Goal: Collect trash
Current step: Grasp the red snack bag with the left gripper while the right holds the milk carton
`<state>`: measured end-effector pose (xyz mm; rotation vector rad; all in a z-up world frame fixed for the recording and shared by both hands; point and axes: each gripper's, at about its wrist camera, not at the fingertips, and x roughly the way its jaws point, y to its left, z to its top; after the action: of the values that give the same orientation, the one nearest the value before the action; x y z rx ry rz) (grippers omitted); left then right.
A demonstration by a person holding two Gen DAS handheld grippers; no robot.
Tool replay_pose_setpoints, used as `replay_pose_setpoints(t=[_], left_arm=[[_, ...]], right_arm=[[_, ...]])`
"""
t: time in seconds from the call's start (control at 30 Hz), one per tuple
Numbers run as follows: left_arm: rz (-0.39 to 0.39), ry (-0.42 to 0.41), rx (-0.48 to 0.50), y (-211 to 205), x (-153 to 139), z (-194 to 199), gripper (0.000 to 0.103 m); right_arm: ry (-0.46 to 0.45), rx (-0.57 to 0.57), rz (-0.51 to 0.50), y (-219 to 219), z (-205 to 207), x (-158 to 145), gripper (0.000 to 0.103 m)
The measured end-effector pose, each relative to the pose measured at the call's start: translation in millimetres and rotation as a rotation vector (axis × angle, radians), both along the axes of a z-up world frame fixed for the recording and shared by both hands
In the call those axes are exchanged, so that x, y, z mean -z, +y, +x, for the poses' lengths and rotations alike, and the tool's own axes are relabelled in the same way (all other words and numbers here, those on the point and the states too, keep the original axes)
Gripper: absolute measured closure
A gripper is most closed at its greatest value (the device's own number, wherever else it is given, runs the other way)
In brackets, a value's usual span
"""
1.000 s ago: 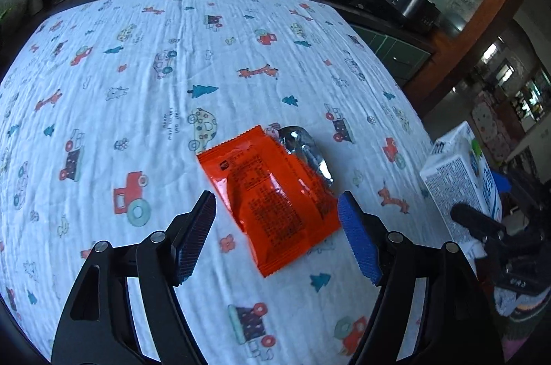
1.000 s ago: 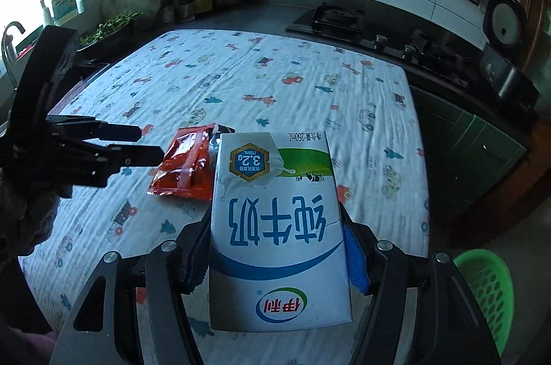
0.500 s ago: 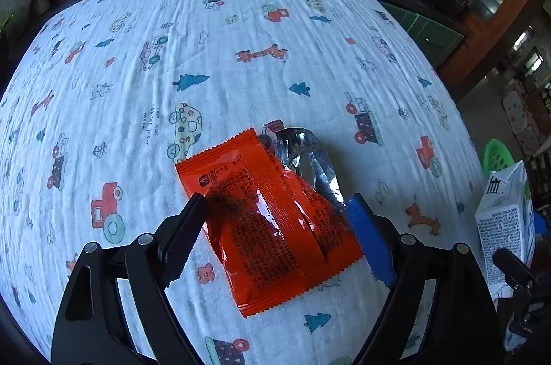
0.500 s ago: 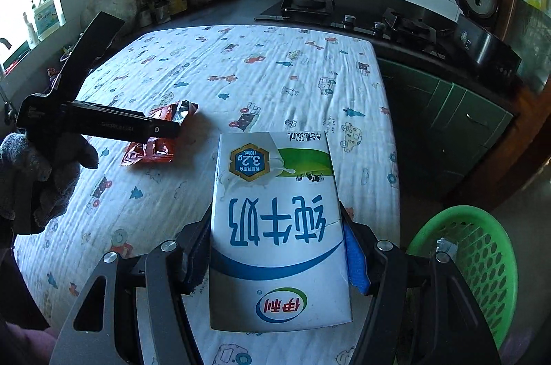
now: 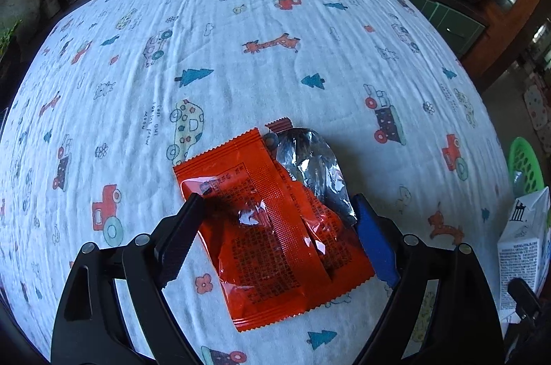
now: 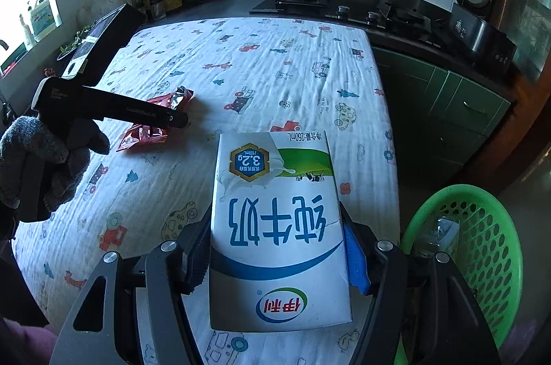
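Observation:
An orange snack wrapper [image 5: 272, 227] lies flat on the printed tablecloth [image 5: 241, 54], with a torn silver foil wrapper [image 5: 310, 165] against its far right side. My left gripper [image 5: 275, 227] is open, its fingers straddling the orange wrapper just above the cloth. My right gripper [image 6: 275, 247] is shut on a white milk carton [image 6: 279, 227], held over the table's right edge. The carton also shows in the left wrist view [image 5: 527, 244]. The orange wrapper [image 6: 144, 134] and my left gripper [image 6: 179, 122] show in the right wrist view.
A green plastic basket [image 6: 482, 247] stands on the floor right of the table, with a clear bottle [image 6: 437, 234] inside. It also shows in the left wrist view [image 5: 523, 165]. A stove, a rice cooker and jars line the counter behind the table.
My left gripper has moved forward and down over the orange wrapper. My right gripper has carried the carton to the right, toward the green basket.

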<state>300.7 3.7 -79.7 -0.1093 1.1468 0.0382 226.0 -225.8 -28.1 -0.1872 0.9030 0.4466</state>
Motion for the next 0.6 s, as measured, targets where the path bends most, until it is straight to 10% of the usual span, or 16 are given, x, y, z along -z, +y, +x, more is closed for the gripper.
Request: replay_pose_setpoints(t=[0.33,0.6], left_arm=[[-0.144,-0.044,0.055,-6,-16,-15,0.080],[-0.129,-0.091,0.121,-18,-31,-31,0.100]], right_arm=[[-0.009,0.070,0.039,-27,-16,-3,0.041],[-0.023,0.146,0.059,-55,-35,-10,0.041]])
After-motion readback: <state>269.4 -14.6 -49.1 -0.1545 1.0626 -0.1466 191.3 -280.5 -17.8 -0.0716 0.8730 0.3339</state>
